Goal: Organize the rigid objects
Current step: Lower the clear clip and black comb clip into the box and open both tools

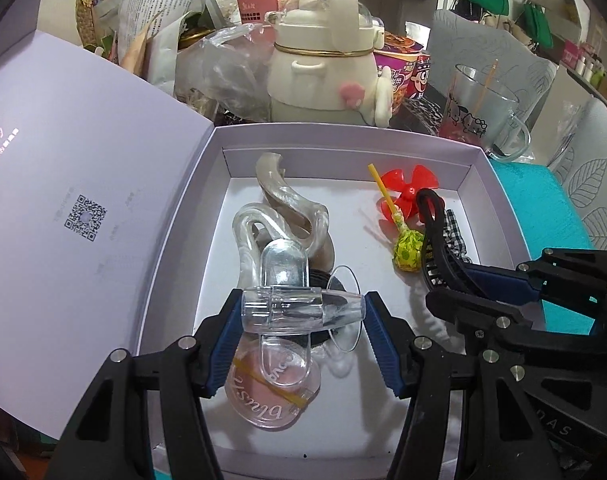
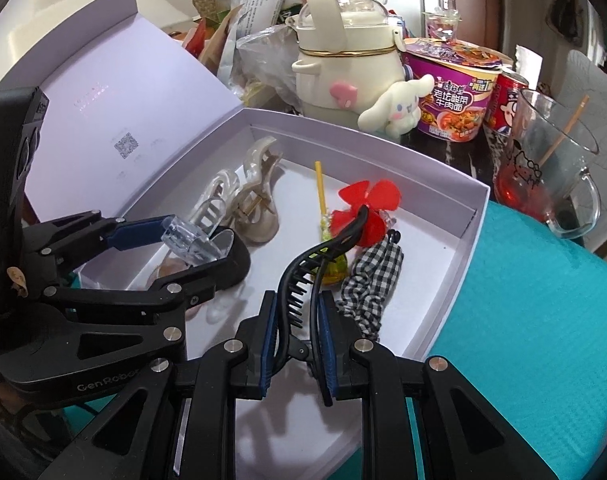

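Observation:
An open white box (image 1: 343,136) (image 2: 383,152) holds pearly hair claws (image 1: 287,208) (image 2: 259,200), a lollipop (image 1: 407,248), a red propeller (image 1: 411,188) (image 2: 367,200) and a gingham scrunchie (image 2: 375,276). Over the box's near left part, my left gripper (image 1: 303,308) (image 2: 191,246) is shut on a clear plastic clip (image 1: 299,312) (image 2: 183,240) lying crosswise between its blue pads. My right gripper (image 2: 297,304) (image 1: 459,284) is shut on a black toothed hair clip (image 2: 303,276) (image 1: 435,240), which arches up above the lollipop and scrunchie.
The box's lid (image 1: 83,200) stands open on the left. Behind the box are a cream bottle (image 1: 319,64), a noodle cup (image 2: 451,92) and a glass mug (image 1: 479,112). A teal mat (image 2: 523,300) lies to the right. A clear round disc (image 1: 263,396) lies under the left gripper.

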{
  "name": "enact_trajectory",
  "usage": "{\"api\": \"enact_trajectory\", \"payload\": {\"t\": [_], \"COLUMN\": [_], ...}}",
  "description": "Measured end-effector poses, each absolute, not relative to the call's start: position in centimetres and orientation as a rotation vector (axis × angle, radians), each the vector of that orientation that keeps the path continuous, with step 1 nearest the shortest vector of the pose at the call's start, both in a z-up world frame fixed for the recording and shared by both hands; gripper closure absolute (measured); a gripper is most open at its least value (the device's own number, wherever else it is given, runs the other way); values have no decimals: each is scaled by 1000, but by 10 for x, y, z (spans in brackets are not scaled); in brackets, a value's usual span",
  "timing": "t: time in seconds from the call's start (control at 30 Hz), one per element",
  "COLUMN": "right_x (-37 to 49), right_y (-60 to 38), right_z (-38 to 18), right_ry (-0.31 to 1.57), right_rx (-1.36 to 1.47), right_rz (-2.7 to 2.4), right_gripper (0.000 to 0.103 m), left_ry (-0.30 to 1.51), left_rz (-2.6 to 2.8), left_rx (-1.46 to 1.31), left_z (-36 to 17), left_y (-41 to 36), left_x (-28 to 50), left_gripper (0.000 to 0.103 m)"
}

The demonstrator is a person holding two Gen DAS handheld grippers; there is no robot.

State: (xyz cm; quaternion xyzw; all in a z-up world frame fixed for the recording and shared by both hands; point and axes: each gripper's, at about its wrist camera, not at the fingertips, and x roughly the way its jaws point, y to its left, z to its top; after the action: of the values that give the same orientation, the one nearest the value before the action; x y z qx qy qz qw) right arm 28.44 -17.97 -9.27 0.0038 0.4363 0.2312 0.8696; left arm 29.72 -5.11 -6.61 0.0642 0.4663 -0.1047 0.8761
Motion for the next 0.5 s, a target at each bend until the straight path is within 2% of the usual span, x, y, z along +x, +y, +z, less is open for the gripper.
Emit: {"api": "enact_trajectory", "payload": {"t": [0.5], "right_x": [283], "right_y": [-181], "right_z": [-87], "right_ry": [905], "right_rx": [-12], "right_rz": [434], "right_gripper": [82], "left_ry": [967], "left_rz": [-236], "left_rx": [82], "left_z": [-62], "left_y": [-50], "left_x": [297], "left_gripper": [44]}}
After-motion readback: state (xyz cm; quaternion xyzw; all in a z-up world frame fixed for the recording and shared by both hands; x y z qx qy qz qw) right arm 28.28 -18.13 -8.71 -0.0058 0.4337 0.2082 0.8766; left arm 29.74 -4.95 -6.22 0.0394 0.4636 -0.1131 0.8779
